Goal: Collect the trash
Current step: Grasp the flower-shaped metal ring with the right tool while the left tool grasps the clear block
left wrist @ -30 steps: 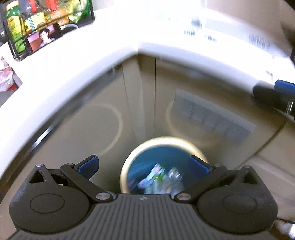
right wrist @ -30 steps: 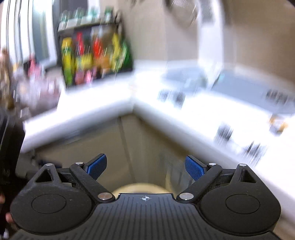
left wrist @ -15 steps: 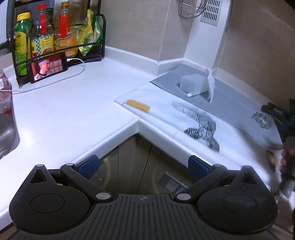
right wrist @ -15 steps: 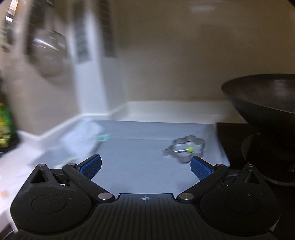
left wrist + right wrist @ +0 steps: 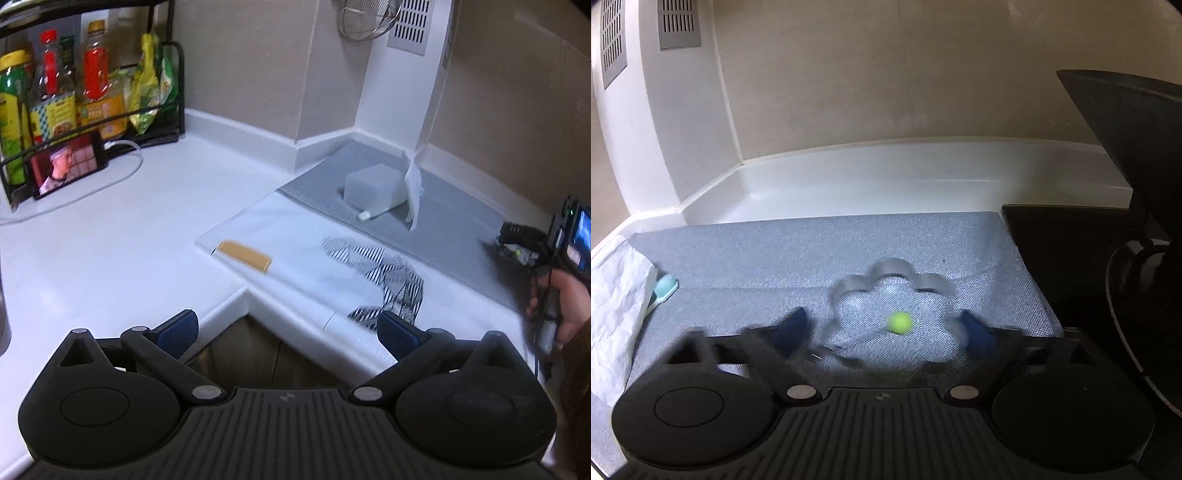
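Observation:
In the right wrist view, a clear flower-shaped plastic tray (image 5: pixel 886 291) with a stick tipped by a green ball (image 5: pixel 900 322) lies on a grey mat (image 5: pixel 783 251). My right gripper (image 5: pixel 886 332) is open, its blurred fingers on either side of the tray's near edge. A crumpled white paper (image 5: pixel 617 314) and a teal toothbrush (image 5: pixel 663 291) lie at the mat's left. In the left wrist view, my left gripper (image 5: pixel 286 328) is open and empty above the counter's corner edge. A striped wrapper (image 5: pixel 384 273) and a tan strip (image 5: pixel 243 256) lie on a white sheet (image 5: pixel 295 236). The right gripper (image 5: pixel 517 240) shows at far right.
A grey block (image 5: pixel 373 184) and an upright white paper (image 5: pixel 412 188) stand on the mat. A rack of bottles (image 5: pixel 85 96) and a phone (image 5: pixel 66 164) stand at back left. A black wok (image 5: pixel 1134 147) on the stove (image 5: pixel 1063 254) is close on the right.
Both grippers have risen from above the trash bin below the counter. The right one swung right and came down to the flower-shaped tray. The left one now faces the countertop.

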A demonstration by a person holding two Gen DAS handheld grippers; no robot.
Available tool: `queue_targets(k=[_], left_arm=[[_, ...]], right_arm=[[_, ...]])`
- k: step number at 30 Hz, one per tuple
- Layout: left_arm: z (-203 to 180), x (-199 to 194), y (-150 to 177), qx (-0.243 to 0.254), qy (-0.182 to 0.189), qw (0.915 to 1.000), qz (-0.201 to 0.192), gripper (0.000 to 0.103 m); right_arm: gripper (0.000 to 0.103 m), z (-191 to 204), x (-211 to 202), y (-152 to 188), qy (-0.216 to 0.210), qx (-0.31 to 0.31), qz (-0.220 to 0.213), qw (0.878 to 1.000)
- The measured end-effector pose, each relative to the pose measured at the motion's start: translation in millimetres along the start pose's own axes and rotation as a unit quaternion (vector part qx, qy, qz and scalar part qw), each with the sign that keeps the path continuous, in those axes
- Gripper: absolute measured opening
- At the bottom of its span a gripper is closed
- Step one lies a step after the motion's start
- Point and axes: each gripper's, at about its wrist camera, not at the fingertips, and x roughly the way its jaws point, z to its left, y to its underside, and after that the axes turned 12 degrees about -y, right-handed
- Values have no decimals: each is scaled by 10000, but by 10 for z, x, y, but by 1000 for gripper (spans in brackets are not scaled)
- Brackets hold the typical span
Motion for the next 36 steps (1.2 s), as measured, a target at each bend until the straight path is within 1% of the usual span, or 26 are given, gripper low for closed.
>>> queue_targets(k=[4, 7, 8, 9, 11, 13, 15, 17, 18, 20, 21, 24, 26, 28, 29, 32, 34, 36], left_arm=[[-289, 92, -241, 46, 231, 9994, -246, 103], [-609, 222, -465, 170, 405, 9975, -552, 103], [-725, 286, -546, 244, 490, 9966, -618, 103], [-848, 363, -633, 322, 577, 9957, -650, 103], [-1079, 534, -786, 382, 682, 9951, -608, 103], [-1299, 702, -904, 471, 915, 9935, -496, 103], [-1487, 882, -971, 524, 1115, 9918, -346, 103], [-1626, 1059, -1016, 513, 1208, 9912, -180, 103], [-1660, 1119, -1026, 508, 1137, 9920, -215, 103], [-1650, 1189, -1023, 484, 754, 9949, -469, 103], [-1598, 1228, -1028, 485, 631, 9954, -540, 103], [-1411, 1296, -1054, 553, 432, 9954, -645, 103], [-1287, 1316, -1081, 597, 399, 9946, -752, 103], [-1218, 1365, -1109, 804, 321, 9926, -855, 103], [-1205, 1408, -1121, 935, 286, 9915, -856, 103], [-1219, 1621, -1159, 1328, 344, 9891, -528, 103], [-1240, 1761, -1182, 1286, 317, 9904, -392, 103], [-1270, 1865, -1223, 1202, 513, 9912, -203, 103]], right_arm=[[80, 74, -263, 102, -392, -316, -241, 9984], [80, 34, -458, 139, -999, -193, -309, 9943], [80, 18, -517, 143, -1155, -160, -337, 9926], [81, 4, -573, 144, -1221, -155, -398, 9916], [81, -34, -645, 205, -1261, -163, -538, 9904], [81, -91, -651, 231, -1209, -36, -374, 9920], [81, -118, -607, 222, -1370, 137, -264, 9901], [81, -106, -571, 232, -1344, 130, -167, 9907], [81, -102, -565, 234, -1324, 120, -133, 9910], [81, -101, -524, 222, -1343, 199, -62, 9907], [81, -106, -521, 220, -1347, 254, -34, 9905], [81, -114, -517, 225, -1356, 323, -10, 9902], [81, -105, -516, 230, -1383, 305, -1, 9899], [81, -103, -516, 232, -1407, 313, 19, 9896], [81, -103, -512, 232, -1416, 321, 27, 9894], [81, -97, -501, 239, -1399, 300, 36, 9897], [81, -97, -502, 242, -1394, 289, 37, 9898], [81, -101, -499, 242, -1400, 293, 41, 9897]])
